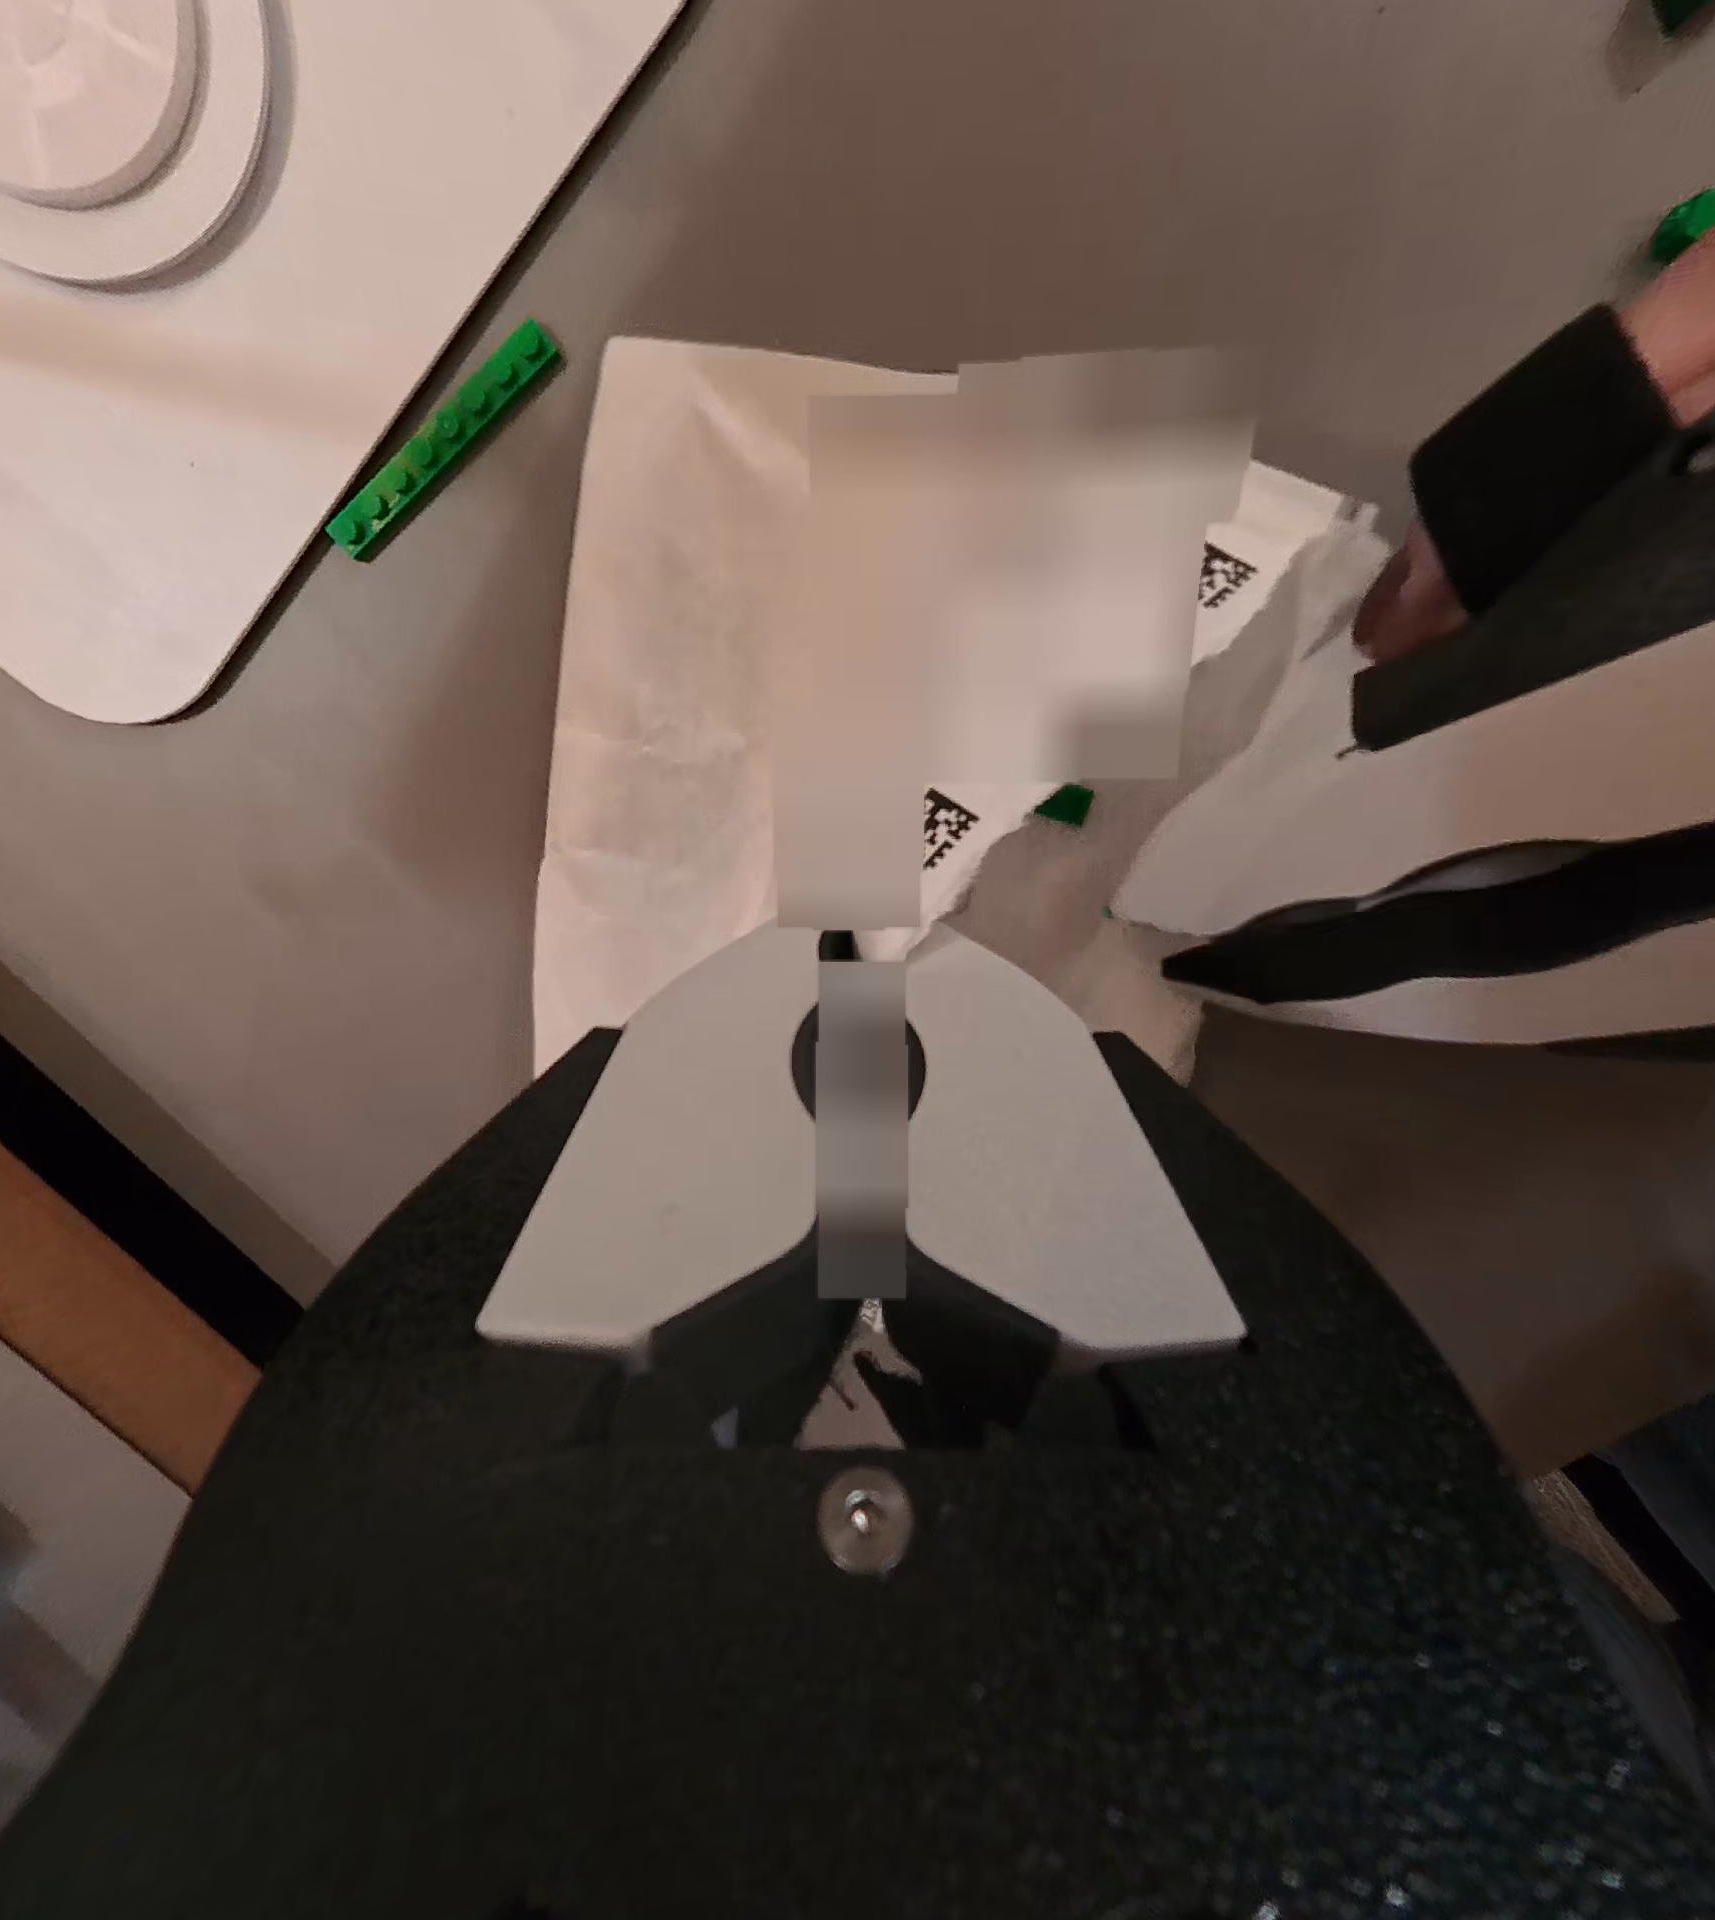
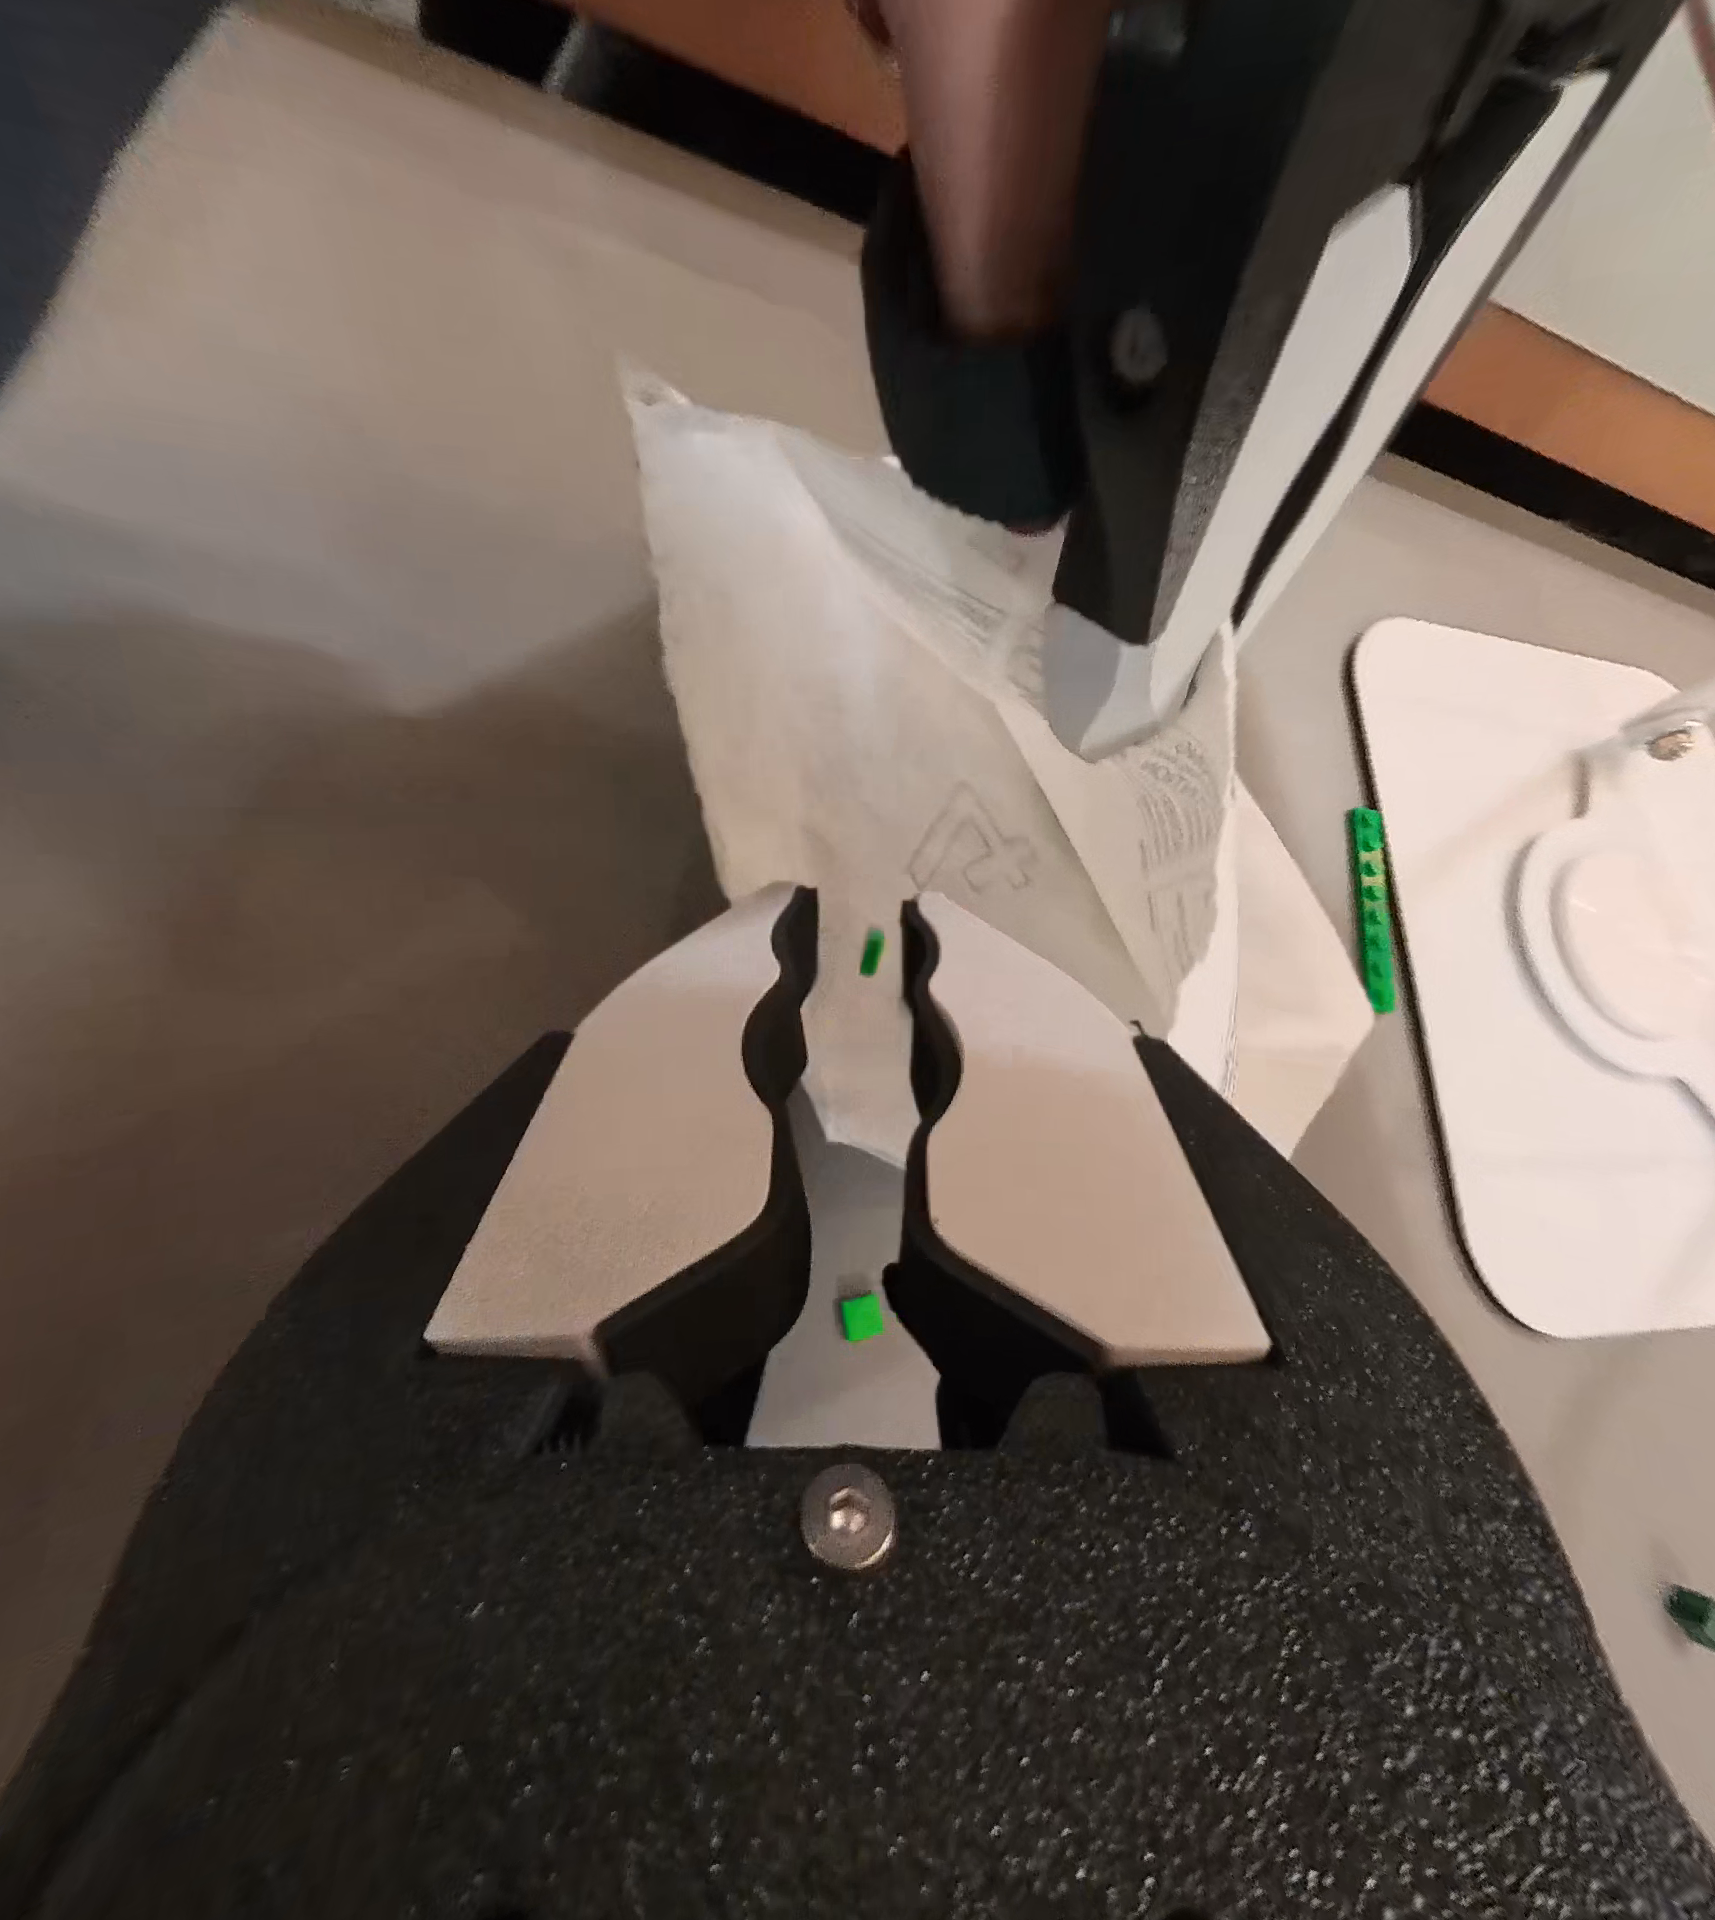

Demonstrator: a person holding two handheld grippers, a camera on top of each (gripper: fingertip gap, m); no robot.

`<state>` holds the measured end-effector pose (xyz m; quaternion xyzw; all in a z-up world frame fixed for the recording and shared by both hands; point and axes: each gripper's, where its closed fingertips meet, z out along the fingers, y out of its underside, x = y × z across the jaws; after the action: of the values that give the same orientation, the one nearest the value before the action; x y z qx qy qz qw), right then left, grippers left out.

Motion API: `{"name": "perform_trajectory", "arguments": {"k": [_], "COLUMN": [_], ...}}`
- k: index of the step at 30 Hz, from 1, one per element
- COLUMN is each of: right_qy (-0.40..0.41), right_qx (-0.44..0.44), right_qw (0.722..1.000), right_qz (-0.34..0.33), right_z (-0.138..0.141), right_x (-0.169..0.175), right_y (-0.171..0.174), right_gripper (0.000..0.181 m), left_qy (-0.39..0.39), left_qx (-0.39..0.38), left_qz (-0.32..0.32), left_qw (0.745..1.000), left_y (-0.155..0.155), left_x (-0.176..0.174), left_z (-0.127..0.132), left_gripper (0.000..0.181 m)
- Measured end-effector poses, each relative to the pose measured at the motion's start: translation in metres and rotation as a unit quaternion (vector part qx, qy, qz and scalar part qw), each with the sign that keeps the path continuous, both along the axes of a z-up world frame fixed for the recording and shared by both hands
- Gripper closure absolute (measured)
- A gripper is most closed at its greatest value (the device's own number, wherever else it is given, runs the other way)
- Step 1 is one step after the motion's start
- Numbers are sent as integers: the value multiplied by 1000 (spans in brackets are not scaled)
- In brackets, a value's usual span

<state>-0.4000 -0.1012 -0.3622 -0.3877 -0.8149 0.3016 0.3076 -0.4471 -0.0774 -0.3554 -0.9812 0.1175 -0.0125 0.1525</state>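
Observation:
A white paper bag (image 1: 666, 644) with printed marks lies on the grey table, its torn mouth toward the right gripper. My left gripper (image 1: 863, 940) is shut on the bag's near edge; in the right wrist view it (image 2: 1113, 707) pinches the far side of the bag (image 2: 832, 727). My right gripper (image 2: 858, 904) is narrowly open, with the torn paper edge between its fingers. A small green brick piece (image 2: 871, 951) lies on the paper by its fingertips, and a green square piece (image 2: 860, 1314) shows lower in the gap. The right gripper (image 1: 1263, 842) shows at the bag's mouth, near a green piece (image 1: 1066, 805).
A long green studded plate (image 1: 448, 442) lies beside a white board with a raised round shape (image 1: 105, 468); both show in the right wrist view, the plate (image 2: 1372, 909) and the board (image 2: 1611, 1143). More green pieces (image 1: 1689, 223) and a dark green one (image 2: 1705, 1636) lie loose. The table's wooden edge (image 1: 53, 1247) is close.

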Motion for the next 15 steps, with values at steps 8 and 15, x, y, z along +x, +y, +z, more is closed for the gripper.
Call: {"name": "perform_trajectory", "arguments": {"k": [8, 15], "right_qy": [40, -43], "right_qx": [-6, -97], "right_qw": [999, 990], "right_qz": [-17, -88], "right_z": [17, -11], "right_x": [12, 38], "right_y": [10, 65], "right_gripper": [161, 144], "left_qy": [8, 3], "left_qx": [-7, -1], "left_qz": [20, 48], "left_qw": [1000, 999], "left_y": [-6, -13], "left_x": [-11, -24], "left_z": [-1, 1], "left_gripper": [181, 181]}}
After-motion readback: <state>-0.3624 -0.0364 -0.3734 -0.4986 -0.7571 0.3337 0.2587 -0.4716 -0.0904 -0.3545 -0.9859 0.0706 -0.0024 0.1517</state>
